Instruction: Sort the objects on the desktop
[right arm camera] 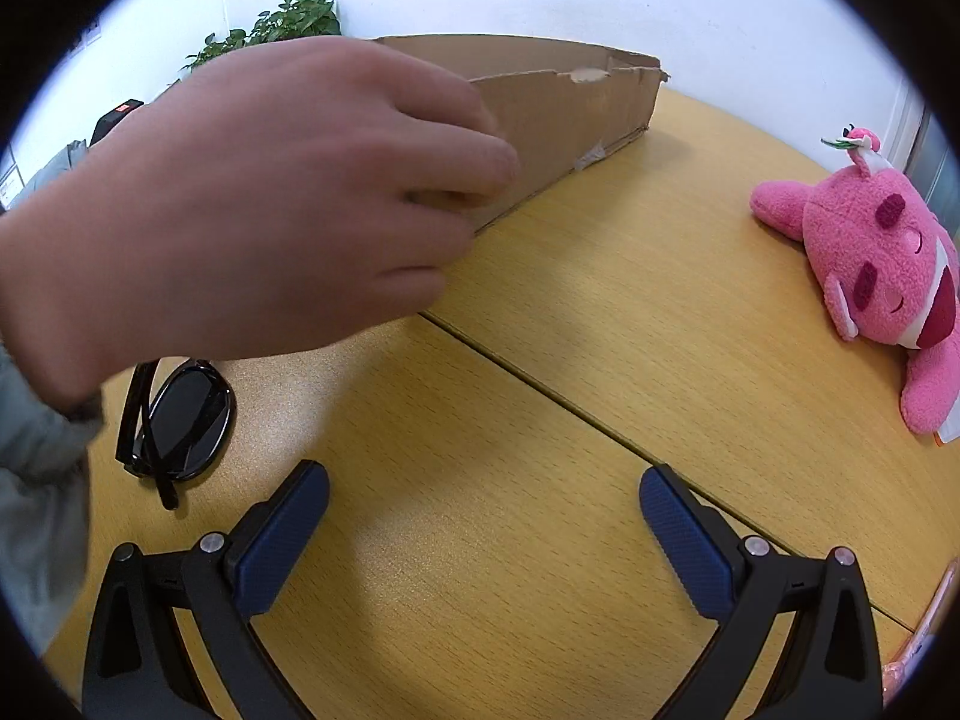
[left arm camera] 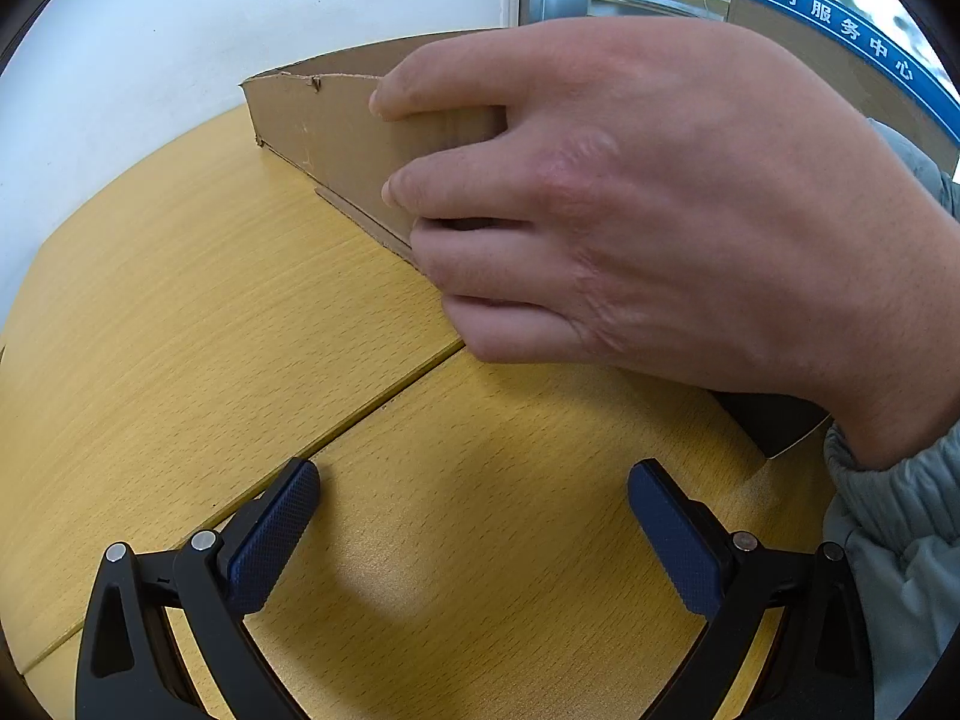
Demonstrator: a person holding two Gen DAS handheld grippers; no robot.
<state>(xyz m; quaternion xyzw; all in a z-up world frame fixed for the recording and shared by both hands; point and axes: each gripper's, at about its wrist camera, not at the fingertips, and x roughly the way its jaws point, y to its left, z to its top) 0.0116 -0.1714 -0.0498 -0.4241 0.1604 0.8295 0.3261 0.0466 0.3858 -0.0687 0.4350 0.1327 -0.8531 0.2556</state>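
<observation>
A shallow cardboard box (left arm camera: 336, 138) stood open-topped on the wooden table (left arm camera: 210, 330), close to the white wall, and everything else is placed from it. A bare hand (left arm camera: 630, 210) gripped the box's near side wall, fingers curled over the front face and the top edge; a grey padded sleeve (left arm camera: 888, 498) covered the wrist. Which of the person's hands this was could not be told from either view.

The left gripper (left arm camera: 474, 516) hovered over bare table in front of the box, its blue-padded jaws spread wide with nothing between them. The right gripper (right arm camera: 483, 516) hung likewise in front of the box (right arm camera: 576, 114), jaws wide apart and empty, above the seam where two tabletop panels met.

Folded black sunglasses (right arm camera: 180, 420) lay on the table just in front of the box, below the gripping hand (right arm camera: 258, 198). A pink plush toy (right arm camera: 882, 276) lay on its back well apart from the box's torn far end, near the table's edge. A leafy green plant (right arm camera: 282, 24) showed behind the box.
</observation>
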